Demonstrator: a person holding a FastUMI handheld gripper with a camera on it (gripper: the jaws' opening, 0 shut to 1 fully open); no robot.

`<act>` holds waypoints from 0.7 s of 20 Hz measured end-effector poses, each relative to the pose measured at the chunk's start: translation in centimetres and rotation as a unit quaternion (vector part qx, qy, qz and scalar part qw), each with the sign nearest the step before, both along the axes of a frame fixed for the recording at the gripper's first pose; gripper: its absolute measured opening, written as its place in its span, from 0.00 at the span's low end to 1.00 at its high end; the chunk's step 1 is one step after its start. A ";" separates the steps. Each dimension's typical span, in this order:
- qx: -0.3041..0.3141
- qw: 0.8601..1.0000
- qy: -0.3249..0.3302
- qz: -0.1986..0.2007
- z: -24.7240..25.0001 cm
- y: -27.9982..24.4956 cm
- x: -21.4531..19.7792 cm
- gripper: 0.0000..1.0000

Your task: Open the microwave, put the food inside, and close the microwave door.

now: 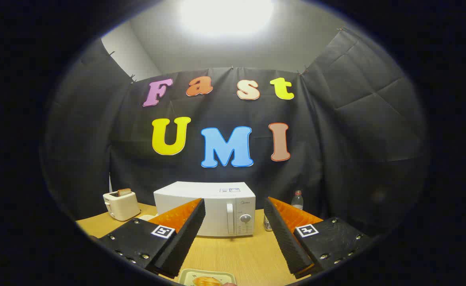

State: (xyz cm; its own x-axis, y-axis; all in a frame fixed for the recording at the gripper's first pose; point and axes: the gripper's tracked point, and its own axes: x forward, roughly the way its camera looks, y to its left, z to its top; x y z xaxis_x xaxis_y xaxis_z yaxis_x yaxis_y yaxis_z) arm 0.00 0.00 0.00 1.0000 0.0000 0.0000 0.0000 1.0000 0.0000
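Centrally, the white microwave (213,208), door closed, stands beyond the gripper (234,212), whose fingers are spread wide, holding nothing; tray of food (205,277) nearer, between them.

gripper view | level over table (240,254); faces microwave (213,210) (closed, some way off)

The gripper (234,222) has ribbed fingers on screwed plates bearing square black-and-white marker tags
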 end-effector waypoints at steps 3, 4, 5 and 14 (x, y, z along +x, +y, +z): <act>-0.002 1.000 -0.005 0.005 0.4 0.6 0.2 0.95; -0.003 1.000 -0.008 0.007 0.6 0.8 0.3 0.95; -0.003 1.000 -0.011 0.010 0.8 0.9 0.4 0.95; -0.005 1.000 -0.011 0.022 0.6 2.0 -0.1 0.95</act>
State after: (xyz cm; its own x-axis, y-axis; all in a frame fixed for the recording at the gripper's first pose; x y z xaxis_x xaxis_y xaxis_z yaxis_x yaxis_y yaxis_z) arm -0.12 1.99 0.62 0.9988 0.0435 0.0222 -0.0433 0.9990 -0.0100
